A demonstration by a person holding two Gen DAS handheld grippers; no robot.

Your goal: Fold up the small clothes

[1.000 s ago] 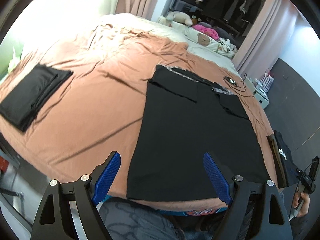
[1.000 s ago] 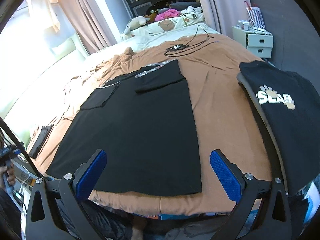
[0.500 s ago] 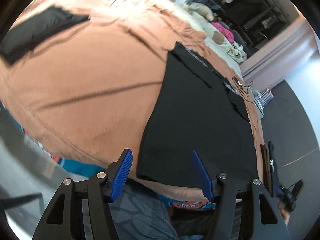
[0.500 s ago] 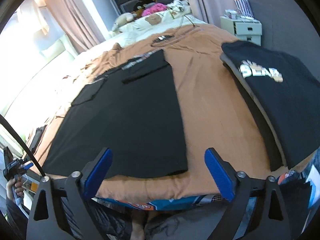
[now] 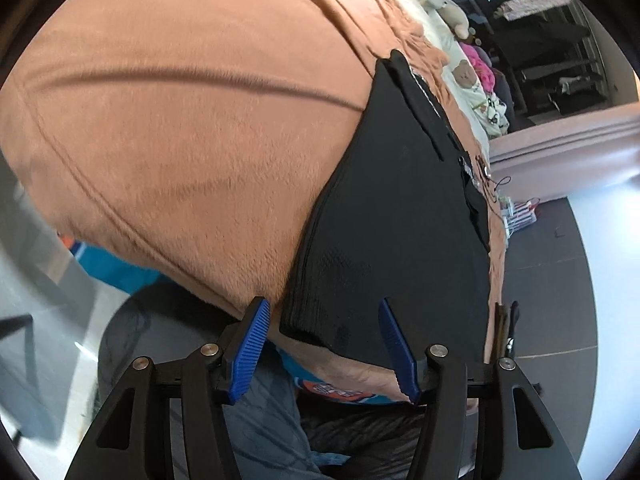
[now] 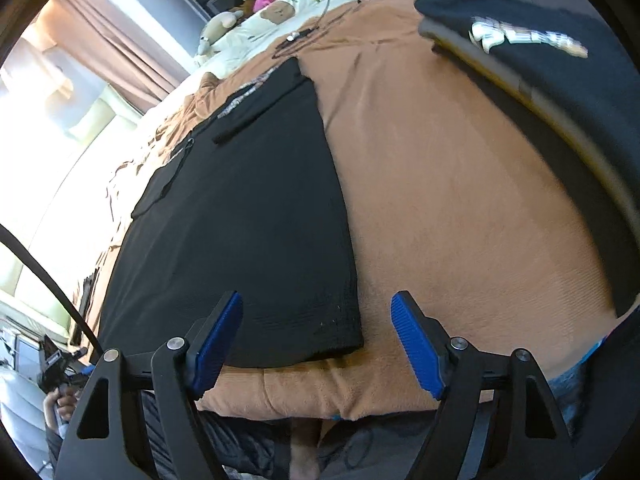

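A black garment (image 5: 400, 208) (image 6: 240, 220) lies flat on the brown blanket (image 5: 180, 120) (image 6: 440, 200), its sleeves folded in at the far end. My left gripper (image 5: 323, 302) hangs low over the garment's near left corner. Its jaws are closing, with the corner between the blue pads (image 5: 250, 344), which stand apart from the cloth. My right gripper (image 6: 318, 296) straddles the near right corner. Its jaws are closing too, and its pads (image 6: 416, 344) stand clear of the fabric.
A dark printed shirt (image 6: 540, 40) lies on a board at the bed's right edge. Plush toys (image 5: 452, 8) (image 6: 220, 24) and a cable (image 6: 304, 36) sit at the far end. The person's legs (image 5: 260, 420) are against the bed's near edge.
Both grippers have dropped toward the garment's near hem and rolled. Their jaws have narrowed around the two near corners. The folded black cloth at the left has left the view.
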